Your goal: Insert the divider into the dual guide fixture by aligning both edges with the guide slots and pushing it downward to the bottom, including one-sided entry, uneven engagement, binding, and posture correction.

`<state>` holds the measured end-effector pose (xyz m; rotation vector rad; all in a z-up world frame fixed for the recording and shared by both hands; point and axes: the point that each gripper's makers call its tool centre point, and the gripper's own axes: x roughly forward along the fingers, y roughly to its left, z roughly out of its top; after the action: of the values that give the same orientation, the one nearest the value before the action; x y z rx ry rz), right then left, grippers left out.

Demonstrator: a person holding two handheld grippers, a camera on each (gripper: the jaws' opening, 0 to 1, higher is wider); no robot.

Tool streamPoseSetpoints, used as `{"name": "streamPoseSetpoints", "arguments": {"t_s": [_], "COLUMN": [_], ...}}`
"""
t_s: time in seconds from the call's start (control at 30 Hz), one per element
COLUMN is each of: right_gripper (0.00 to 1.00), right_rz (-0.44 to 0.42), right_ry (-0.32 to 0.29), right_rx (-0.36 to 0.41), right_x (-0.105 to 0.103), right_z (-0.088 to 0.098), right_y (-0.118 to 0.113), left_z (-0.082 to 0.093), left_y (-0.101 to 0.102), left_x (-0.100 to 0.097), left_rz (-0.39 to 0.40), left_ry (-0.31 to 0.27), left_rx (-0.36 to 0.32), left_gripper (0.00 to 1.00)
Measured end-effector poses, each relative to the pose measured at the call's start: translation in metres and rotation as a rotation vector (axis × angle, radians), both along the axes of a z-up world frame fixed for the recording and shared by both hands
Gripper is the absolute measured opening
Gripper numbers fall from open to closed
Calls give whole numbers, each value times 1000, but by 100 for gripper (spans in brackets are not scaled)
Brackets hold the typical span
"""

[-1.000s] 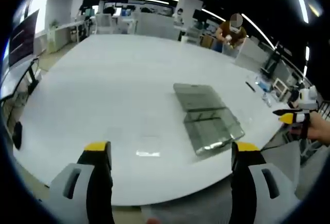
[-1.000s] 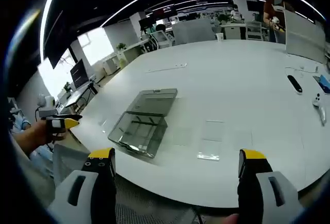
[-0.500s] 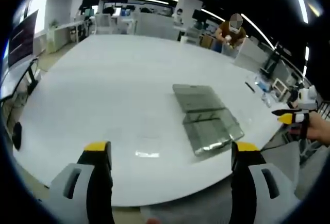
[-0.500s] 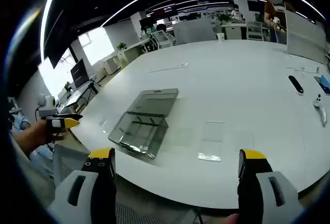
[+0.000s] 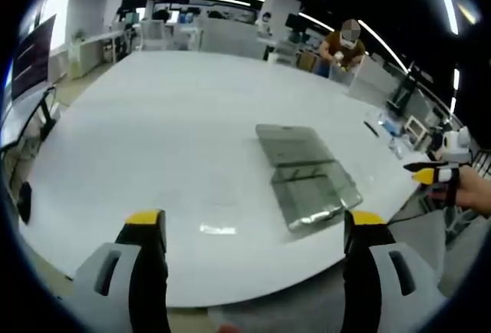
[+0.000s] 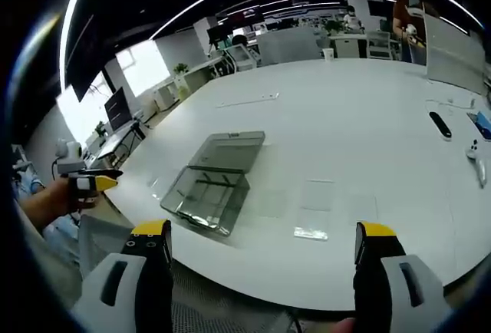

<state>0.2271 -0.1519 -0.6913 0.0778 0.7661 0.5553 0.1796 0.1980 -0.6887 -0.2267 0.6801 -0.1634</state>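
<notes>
Left gripper: jaws spread wide, holding nothing, poised over the near edge of the white table; position unchanged from the earlier pictures. Right gripper: likewise wide and empty, unchanged. Divider: clear flat sheet lying on the table between the right gripper's jaws, long axis running away from the camera. Dual guide fixture: clear, box-like, beside the divider, long axis angled away toward the table's middle. Neither item has shifted. Person: beyond the far edge.
</notes>
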Motion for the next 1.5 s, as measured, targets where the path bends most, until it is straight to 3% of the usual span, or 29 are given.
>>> {"name": "streamPoseSetpoints", "arguments": {"t_s": [1.5], "right_gripper": [98], "right_rz": [-7], "right_ry": [27], "right_rx": [-9], "right_x": [12], "right_z": [-13], "right_y": [1], "left_z": [-7], "left_y": [-4], "left_x": [8], "left_rz": [-26], "left_ry": [25], "left_rx": [1], "left_gripper": [93]}}
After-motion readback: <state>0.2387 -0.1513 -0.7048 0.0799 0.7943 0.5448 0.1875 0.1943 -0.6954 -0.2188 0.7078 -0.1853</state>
